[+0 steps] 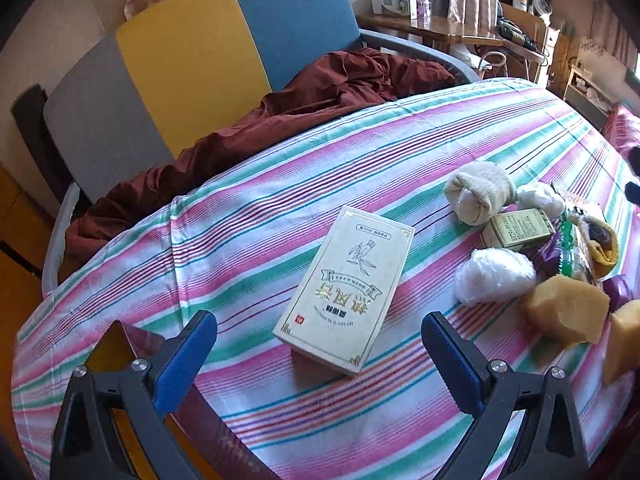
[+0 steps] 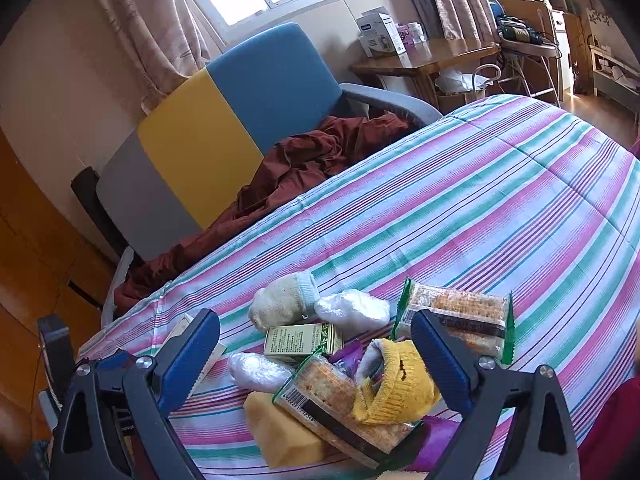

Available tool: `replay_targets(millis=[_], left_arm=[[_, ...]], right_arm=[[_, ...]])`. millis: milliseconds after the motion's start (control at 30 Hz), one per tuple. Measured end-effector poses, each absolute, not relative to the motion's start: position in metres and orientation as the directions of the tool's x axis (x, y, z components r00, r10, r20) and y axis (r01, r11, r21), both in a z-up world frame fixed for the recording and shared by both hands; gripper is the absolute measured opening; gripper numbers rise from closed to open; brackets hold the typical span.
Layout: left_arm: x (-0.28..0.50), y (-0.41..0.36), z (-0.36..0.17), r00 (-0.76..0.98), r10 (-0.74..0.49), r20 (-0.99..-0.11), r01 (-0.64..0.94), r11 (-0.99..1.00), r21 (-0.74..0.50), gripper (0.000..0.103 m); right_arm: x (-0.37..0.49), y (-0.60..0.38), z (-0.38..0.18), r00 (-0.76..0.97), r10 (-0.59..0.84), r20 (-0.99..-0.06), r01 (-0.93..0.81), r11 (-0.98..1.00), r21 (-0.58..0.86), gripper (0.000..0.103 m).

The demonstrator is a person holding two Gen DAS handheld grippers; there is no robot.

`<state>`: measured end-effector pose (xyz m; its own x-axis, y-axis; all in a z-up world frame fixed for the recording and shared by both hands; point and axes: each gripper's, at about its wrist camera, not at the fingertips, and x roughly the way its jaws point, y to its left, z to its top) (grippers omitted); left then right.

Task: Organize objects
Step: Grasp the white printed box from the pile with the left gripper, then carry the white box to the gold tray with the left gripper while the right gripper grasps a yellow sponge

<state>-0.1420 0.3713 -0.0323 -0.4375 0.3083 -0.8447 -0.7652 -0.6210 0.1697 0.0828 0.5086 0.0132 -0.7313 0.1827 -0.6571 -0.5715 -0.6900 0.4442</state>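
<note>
1. The cream box [image 1: 345,290] with gold print lies flat on the striped bedspread [image 1: 248,216], just ahead of the left gripper [image 1: 319,330] and in line with the gap between its jaws, a little toward the right one; nothing touches it.
2. The left gripper's jaws stand wide apart and hold nothing.
3. To the right of the box sits the pile: a rolled cream sock [image 1: 478,196], a small green-printed box [image 1: 518,228], a white plastic bundle [image 1: 494,276] and two tan sponge blocks [image 1: 566,310] at the picture's edge.
4. In the right wrist view the pile lies directly between and ahead of the right gripper's [image 2: 315,338] jaws — these too are spread wide and empty.
5. Nearest that gripper lie a cracker packet [image 2: 340,400] with a barcode and a yellow knitted sock [image 2: 394,384] resting against it; a second cracker packet [image 2: 456,312] lies beyond the right jaw.
6. Behind them are the small green-printed box [image 2: 302,340], the cream sock [image 2: 282,300] and two white plastic bundles [image 2: 352,310], all touching or nearly so.
7. Further out, a dark red cloth [image 1: 288,120] is heaped on a chair [image 1: 192,60] with grey, yellow and blue panels — beside the bed.
</note>
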Motion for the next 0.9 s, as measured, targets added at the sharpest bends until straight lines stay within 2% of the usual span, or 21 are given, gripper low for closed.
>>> replay_targets(millis=[100, 200, 300, 367, 567, 900], left_arm=[[-0.149, 0.384, -0.04, -0.431, 0.297, -0.852, -0.775, -0.605, 0.181, 0.102], [-0.156, 0.393, -0.049, -0.418, 0.288, -0.862, -0.779, -0.602, 0.176, 0.094], [-0.163, 0.396, -0.057, -0.388, 0.285, -0.877, -0.775, -0.616, 0.143, 0.075], [-0.166, 0.395, -0.063, -0.369, 0.282, -0.885, -0.762, -0.638, 0.114, 0.051], [-0.148, 0.38, -0.05, -0.389, 0.333, -0.859, -0.741, -0.668, 0.077, 0.051], [-0.073, 0.327, -0.004, -0.391, 0.463, -0.796, -0.728, -0.685, -0.041, 0.051]], right_arm=[[0.083, 0.51, 0.012, -0.731, 0.18, -0.659, -0.573, -0.686, 0.448, 0.098], [0.082, 0.511, 0.011, -0.728, 0.173, -0.664, -0.573, -0.686, 0.449, 0.098], [0.079, 0.51, 0.01, -0.721, 0.17, -0.671, -0.573, -0.691, 0.44, 0.098], [0.078, 0.511, 0.008, -0.714, 0.173, -0.679, -0.577, -0.694, 0.43, 0.098], [0.078, 0.513, 0.006, -0.702, 0.178, -0.689, -0.588, -0.69, 0.421, 0.098], [0.071, 0.511, -0.003, -0.666, 0.14, -0.732, -0.592, -0.696, 0.406, 0.098]])
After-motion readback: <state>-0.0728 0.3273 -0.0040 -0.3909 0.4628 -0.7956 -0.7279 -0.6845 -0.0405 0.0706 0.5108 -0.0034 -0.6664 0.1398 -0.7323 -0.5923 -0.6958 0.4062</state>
